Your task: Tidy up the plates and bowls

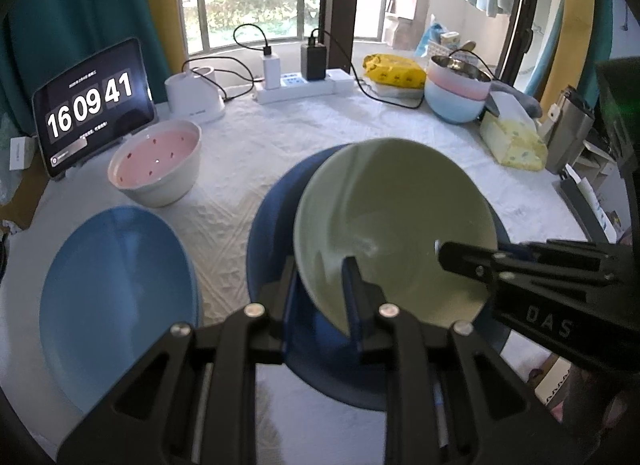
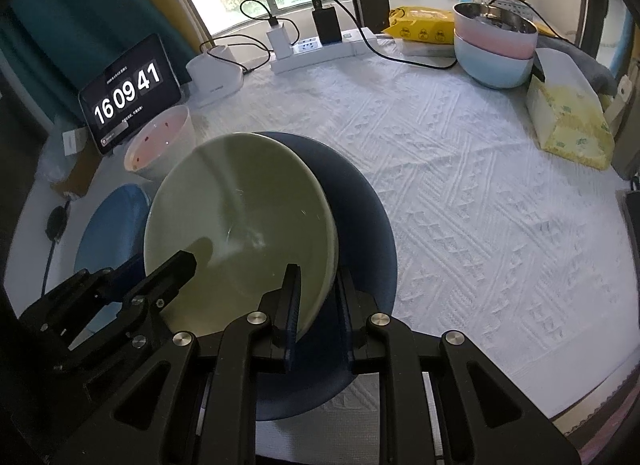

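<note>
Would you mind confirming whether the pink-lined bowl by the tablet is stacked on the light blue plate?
No, the pink-lined bowl stands on the white tablecloth by itself, apart from the light blue plate nearer the camera.

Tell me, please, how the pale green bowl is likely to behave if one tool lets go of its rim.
The pale green bowl looks rigid and glazed, so probably slippery. Gripped at opposite rim edges by the left tool and right tool, it would likely tip. Held tilted above the dark blue plate, it could chip if dropped.

Open worktop (image 2: pixel 460 185) to the right
Left is crowded: light blue plate (image 1: pixel 116 301), pink-lined bowl (image 1: pixel 156 163) and tablet (image 1: pixel 94 105) block passage.
</note>
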Motion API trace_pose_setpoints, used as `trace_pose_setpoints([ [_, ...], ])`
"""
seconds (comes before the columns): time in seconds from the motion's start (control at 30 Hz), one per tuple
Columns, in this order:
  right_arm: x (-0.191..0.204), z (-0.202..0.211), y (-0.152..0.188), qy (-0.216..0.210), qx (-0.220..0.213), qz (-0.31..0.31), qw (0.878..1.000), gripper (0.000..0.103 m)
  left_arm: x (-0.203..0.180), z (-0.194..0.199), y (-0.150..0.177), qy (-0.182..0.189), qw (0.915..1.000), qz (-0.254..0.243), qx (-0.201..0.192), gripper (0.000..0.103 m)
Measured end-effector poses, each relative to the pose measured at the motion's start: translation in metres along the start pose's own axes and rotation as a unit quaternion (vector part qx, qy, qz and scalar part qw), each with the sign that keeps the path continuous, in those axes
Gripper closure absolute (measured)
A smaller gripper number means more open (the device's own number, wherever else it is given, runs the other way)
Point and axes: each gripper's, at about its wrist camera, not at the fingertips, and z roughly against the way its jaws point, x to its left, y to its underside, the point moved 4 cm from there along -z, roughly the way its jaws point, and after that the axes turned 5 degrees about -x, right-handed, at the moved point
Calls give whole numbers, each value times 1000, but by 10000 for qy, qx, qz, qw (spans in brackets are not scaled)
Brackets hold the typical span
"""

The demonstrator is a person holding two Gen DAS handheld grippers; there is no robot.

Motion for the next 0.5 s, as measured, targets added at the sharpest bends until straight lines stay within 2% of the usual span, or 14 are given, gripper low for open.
trace_pose_setpoints([
  [0.2, 1, -2, -1, 39, 68, 94, 9999, 84, 1, 4, 1, 6, 10000, 2, -10, 80],
  [0.3, 2, -4, -2, 64, 92, 167, 9998, 83, 2, 11, -1, -90, 9999, -4, -142, 79],
  [0.33, 3, -4, -2, 39, 89, 197, 9998, 77, 3, 13, -2, -82, 9998, 21, -170, 79],
  [0.47, 12, 0, -7, -48, -19, 407, 9992, 71, 9, 12, -2, -140, 9998, 70, -155, 78],
  [0.5, 13, 1, -8, -26, -42, 444, 9990, 66, 10, 11, -2, -136, 9998, 92, -138, 78],
])
